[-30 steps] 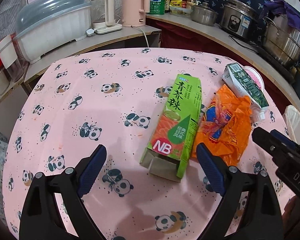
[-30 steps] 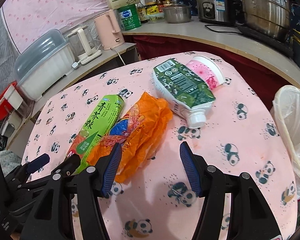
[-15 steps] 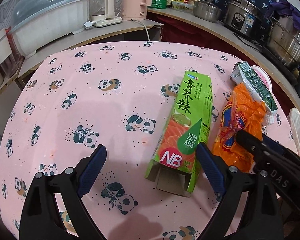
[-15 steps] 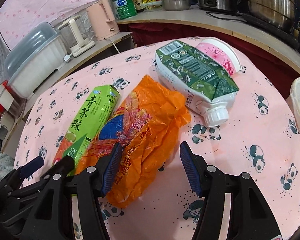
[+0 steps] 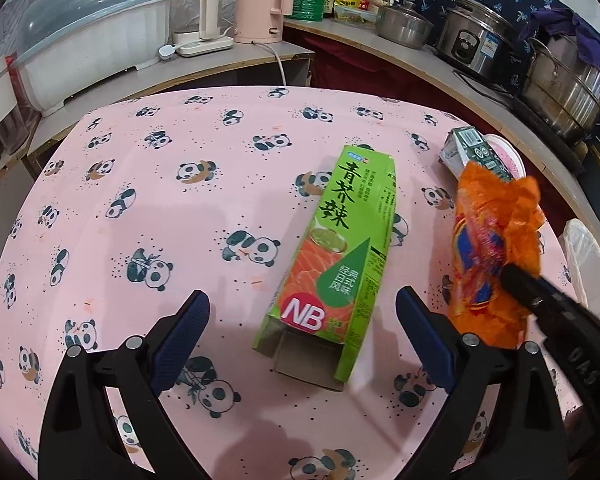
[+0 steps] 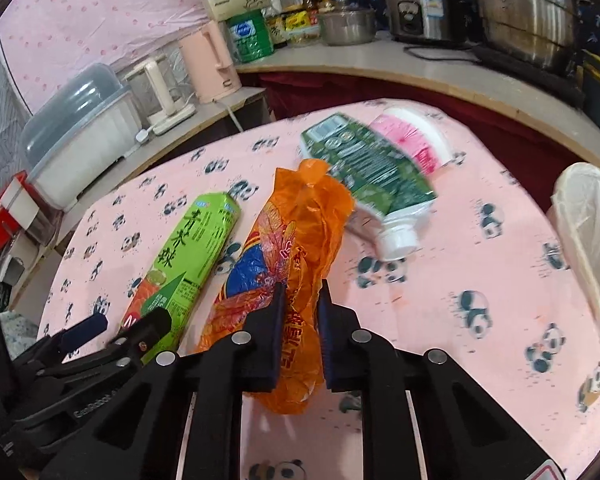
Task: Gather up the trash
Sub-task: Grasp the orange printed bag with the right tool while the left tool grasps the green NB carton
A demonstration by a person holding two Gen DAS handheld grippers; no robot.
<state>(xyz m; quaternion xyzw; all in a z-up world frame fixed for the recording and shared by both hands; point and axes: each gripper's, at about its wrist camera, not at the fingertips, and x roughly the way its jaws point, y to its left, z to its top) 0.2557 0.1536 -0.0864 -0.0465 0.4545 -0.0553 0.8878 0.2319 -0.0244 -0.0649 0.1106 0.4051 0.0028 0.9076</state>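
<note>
A crumpled orange plastic bag (image 6: 296, 220) lies on the pink panda tablecloth (image 5: 140, 200). My right gripper (image 6: 302, 292) is closing on it, and its blue pads pinch the bag's near end. In the left wrist view the bag (image 5: 488, 240) stands bunched up at the right, with the right gripper (image 5: 512, 276) on it. A green carton (image 5: 340, 248) lies flat beside the bag, its open end toward me. My left gripper (image 5: 302, 300) hovers open over that near end without touching it. Farther back lie a green pouch with a white cap (image 6: 364, 168) and a pink paper cup (image 6: 412, 140).
A bin lined with a pale plastic bag (image 6: 588, 232) stands off the table's right edge. Behind the table runs a counter with a pink kettle (image 5: 260, 4), a covered dish rack (image 5: 92, 36), pots (image 5: 560, 80) and a rice cooker (image 5: 472, 40).
My right gripper went forward onto the orange bag and its jaws came together on it, bunching the bag upward. The left gripper stayed open over the carton.
</note>
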